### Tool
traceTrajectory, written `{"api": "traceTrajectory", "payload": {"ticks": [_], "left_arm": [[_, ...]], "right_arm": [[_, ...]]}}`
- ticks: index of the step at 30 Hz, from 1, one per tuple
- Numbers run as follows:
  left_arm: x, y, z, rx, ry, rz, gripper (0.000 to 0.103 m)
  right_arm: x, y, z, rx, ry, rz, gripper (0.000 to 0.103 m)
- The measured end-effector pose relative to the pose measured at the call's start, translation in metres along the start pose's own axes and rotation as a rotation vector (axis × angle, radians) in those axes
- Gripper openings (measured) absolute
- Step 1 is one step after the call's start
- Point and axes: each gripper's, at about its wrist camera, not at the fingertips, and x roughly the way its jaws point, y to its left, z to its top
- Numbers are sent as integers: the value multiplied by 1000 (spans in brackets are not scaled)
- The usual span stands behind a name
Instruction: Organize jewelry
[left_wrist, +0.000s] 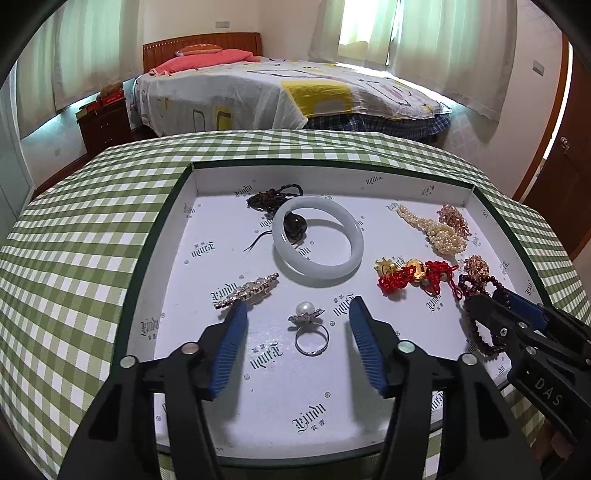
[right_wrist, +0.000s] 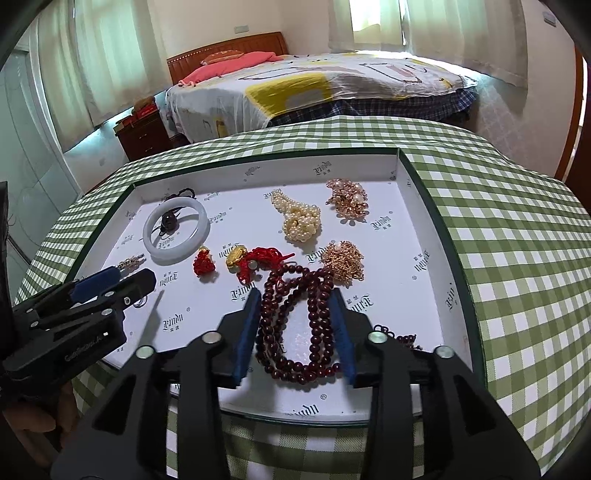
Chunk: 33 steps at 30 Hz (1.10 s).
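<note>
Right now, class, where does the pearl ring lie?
In the left wrist view, the pearl ring lies in the tray between the open left gripper fingers, below the white bangle.

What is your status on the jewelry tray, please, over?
Left gripper open over pearl ring. Right gripper open around dark red bead strand, pads not pressing. Nothing blocking in tray.

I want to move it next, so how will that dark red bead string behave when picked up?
Probably floppy: the dark red bead string lies in loose loops on the tray. It would likely dangle and swing. Round glossy beads may slip between pads.
</note>
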Motion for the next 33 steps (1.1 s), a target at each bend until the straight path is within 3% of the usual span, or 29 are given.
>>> {"api": "traceTrajectory", "payload": {"ticks": [7,11,23,33], "left_arm": [[-7,2,-3,0,-19,16,73],[-15,6,-6,-5,-32,22,74],[-56,11,-22,20,-81,44,78],[-116,17,-35,13,-161,68,82]], "right_arm": [[-9,0,-2,3,-14,0,58],[-16,2,-2,5,-24,3,66],[-50,15,-13,-6,-66,0,76],[-103,27,-26,-30,-120,-24,84]]}}
